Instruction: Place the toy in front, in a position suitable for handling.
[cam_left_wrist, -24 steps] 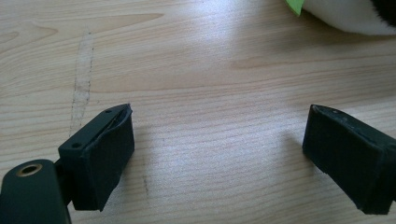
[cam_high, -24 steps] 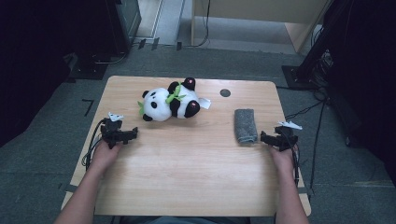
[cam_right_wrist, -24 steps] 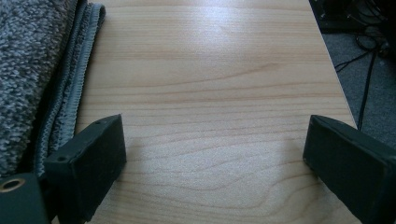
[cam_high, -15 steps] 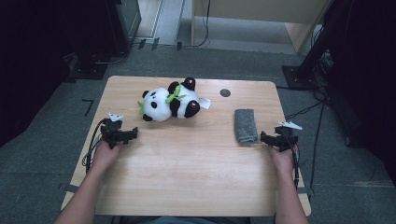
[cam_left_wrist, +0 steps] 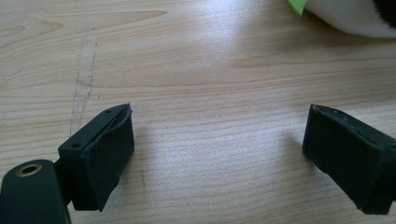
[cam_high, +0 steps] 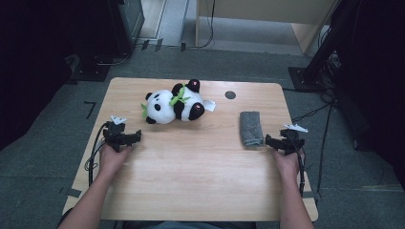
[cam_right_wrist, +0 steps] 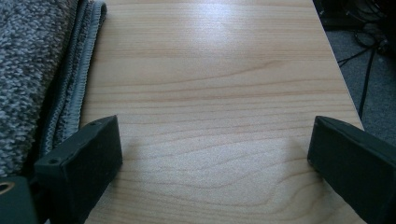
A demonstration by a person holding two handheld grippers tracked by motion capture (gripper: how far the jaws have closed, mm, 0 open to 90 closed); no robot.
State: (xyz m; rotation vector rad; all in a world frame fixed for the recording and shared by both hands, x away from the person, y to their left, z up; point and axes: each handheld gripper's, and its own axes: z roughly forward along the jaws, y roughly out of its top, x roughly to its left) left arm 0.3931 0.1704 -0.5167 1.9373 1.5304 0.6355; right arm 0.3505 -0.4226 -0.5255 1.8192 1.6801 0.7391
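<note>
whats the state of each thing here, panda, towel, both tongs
panda: lying on its side, untouched
towel: folded, flat on the table, not held
left tongs: open, nothing between the jaws
right tongs: open, nothing between the jaws, beside the towel

Left tongs [cam_high: 136,137]: resting on the surface [cam_high: 200,186], jaws apart, nothing between them.
Right tongs [cam_high: 268,141]: touching the folded grey towel [cam_high: 250,128].
Panda plush [cam_high: 174,106]: lying just beyond the left tongs.
</note>
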